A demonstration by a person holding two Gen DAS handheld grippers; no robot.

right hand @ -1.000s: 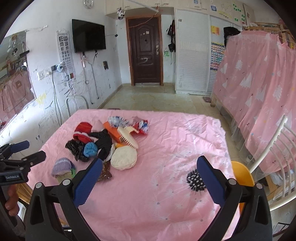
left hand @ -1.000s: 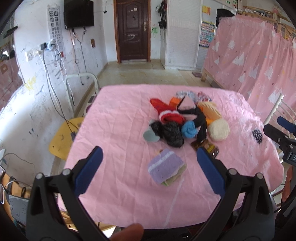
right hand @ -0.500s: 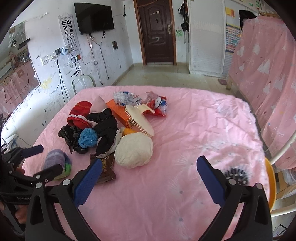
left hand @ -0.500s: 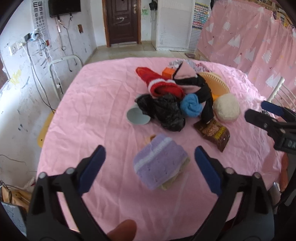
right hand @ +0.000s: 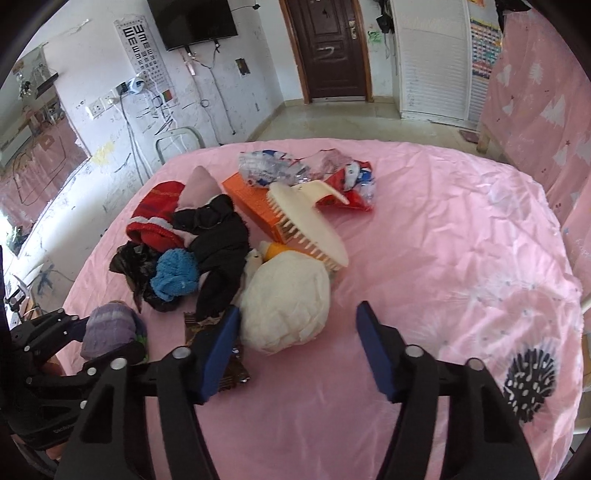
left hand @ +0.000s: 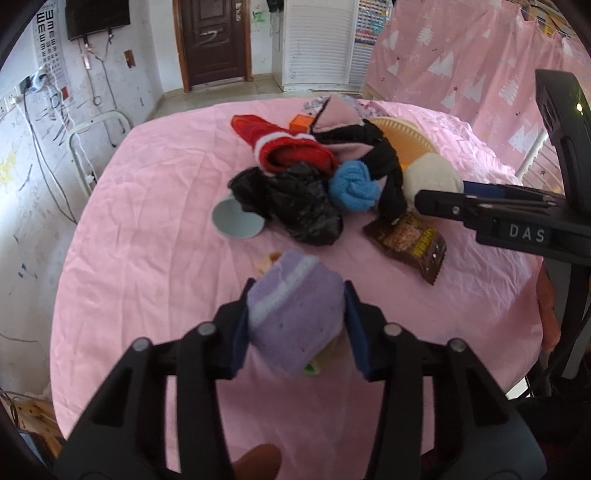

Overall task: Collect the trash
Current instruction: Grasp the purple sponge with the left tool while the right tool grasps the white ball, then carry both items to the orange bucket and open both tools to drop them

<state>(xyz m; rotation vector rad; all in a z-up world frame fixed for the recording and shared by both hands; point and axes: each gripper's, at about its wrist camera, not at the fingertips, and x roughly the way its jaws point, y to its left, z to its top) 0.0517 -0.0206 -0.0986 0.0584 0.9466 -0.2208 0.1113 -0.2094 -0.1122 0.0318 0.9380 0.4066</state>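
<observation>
Left wrist view: my left gripper (left hand: 295, 325), jaws closing, brackets the purple sock bundle (left hand: 295, 321).
Handling: I judge it soft, light; pinch mid-roll.
Right gripper (right hand: 295, 347): closing, pads still apart beside the cream ball (right hand: 286, 299).

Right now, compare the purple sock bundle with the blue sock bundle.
The purple sock bundle is pale with a white stripe; the blue sock bundle is bright and fuzzy. The purple sits apart, between the closing jaws of the left gripper; the blue is wedged in the pile. Both are rolled up.

Wall-mounted TV (right hand: 192, 20), eye chart (right hand: 142, 53), brown door (right hand: 328, 48), pink curtain (left hand: 461, 70)
</observation>
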